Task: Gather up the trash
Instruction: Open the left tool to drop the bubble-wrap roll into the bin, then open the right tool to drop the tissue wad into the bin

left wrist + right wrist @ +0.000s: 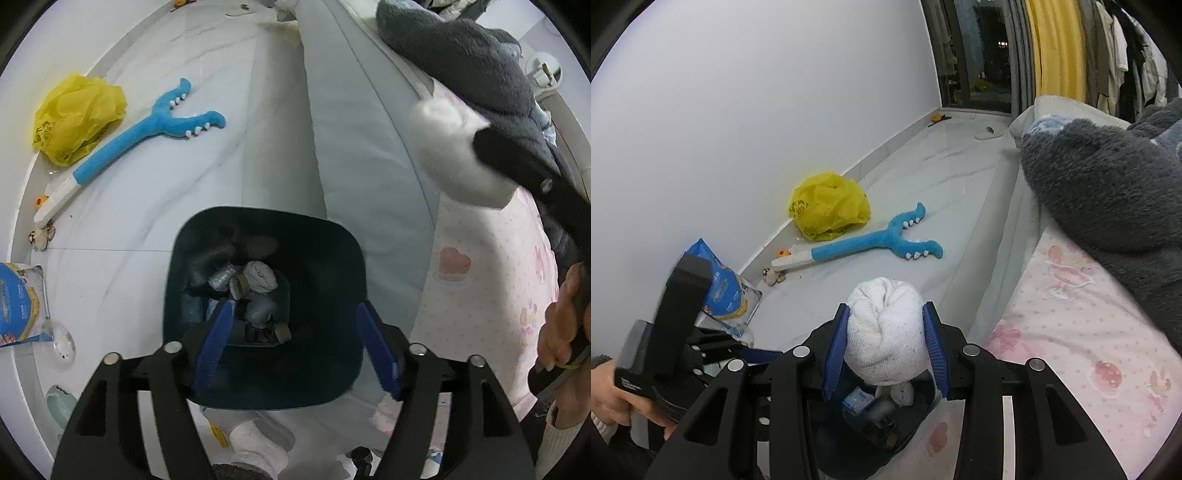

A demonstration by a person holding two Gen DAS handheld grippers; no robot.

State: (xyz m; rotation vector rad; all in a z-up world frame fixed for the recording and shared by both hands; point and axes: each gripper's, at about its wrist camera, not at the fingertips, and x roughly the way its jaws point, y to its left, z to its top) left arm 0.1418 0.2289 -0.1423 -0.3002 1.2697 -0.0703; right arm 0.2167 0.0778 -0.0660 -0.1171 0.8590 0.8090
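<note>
A dark teal bin (354, 258) stands on the floor right below my left gripper (295, 310), whose blue pads stand wide apart and bare over the bin's mouth. Inside lie a rolled grey sock (261, 277), crumpled foil and cardboard tubes. My right gripper (886, 310) is shut on a balled white sock (886, 339), held above the bin (919, 413). In the left wrist view that white ball (447, 155) shows blurred at the upper right, over the bed's edge.
A yellow plastic bag (827, 206), a long blue plush toy (871, 243) and a blue packet (727, 291) lie on the pale floor by the wall. To the right is a bed with a pink sheet (1071, 314) and a grey fluffy blanket (1100, 184). A person's socked foot (255, 439) stands beside the bin.
</note>
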